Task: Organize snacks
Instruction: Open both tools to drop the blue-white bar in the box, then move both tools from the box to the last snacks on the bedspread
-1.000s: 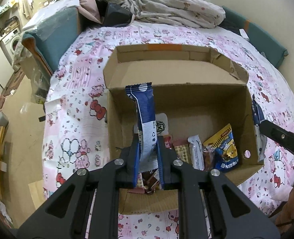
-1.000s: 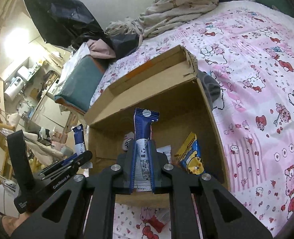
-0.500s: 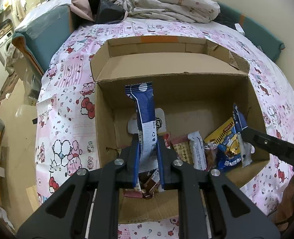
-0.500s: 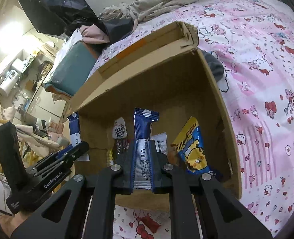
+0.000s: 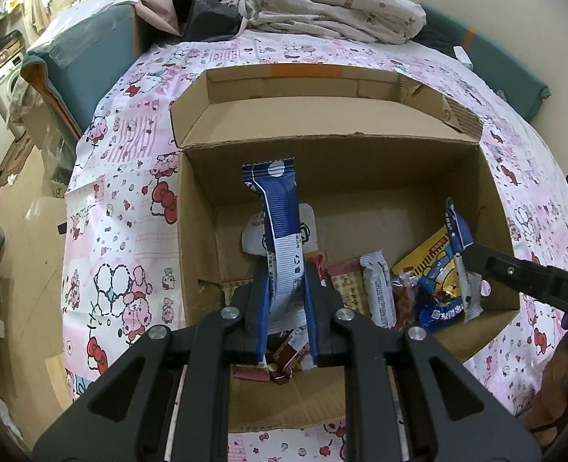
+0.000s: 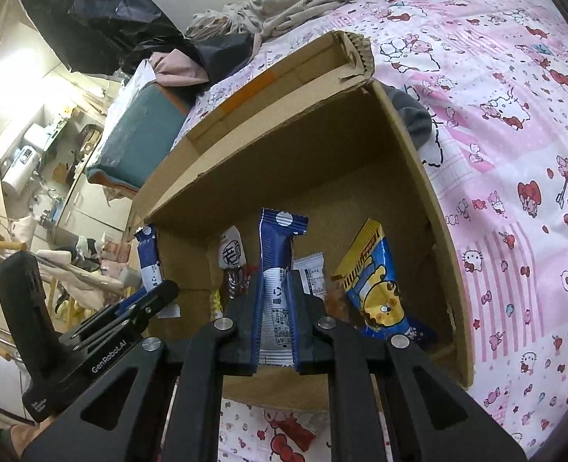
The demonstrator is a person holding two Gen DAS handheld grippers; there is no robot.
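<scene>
An open cardboard box (image 5: pixel 322 123) stands on the pink patterned bedspread and holds several snack packs. My left gripper (image 5: pixel 286 281) is shut on a blue and white snack bar (image 5: pixel 278 208), which stands upright over the box's near left part. My right gripper (image 6: pixel 278 285) grips a matching blue snack bar (image 6: pixel 278 242) above the box's (image 6: pixel 322 146) near side; its jaws are opening, with the bar still pressed between them. In the left wrist view the right gripper (image 5: pixel 472 254) reaches in from the right, by a yellow and blue bear packet (image 5: pixel 434 265).
A heap of bedding (image 5: pixel 322 11) lies behind the box, with a teal cushion (image 5: pixel 84 54) at the back left. The bed's left edge drops to a cluttered floor (image 5: pixel 14 192). A red wrapper (image 6: pixel 295 427) lies on the bedspread in front of the box.
The right gripper has come down and in from beyond the box's right wall to above its right part, its bar still held. The left gripper with its bar has barely moved.
</scene>
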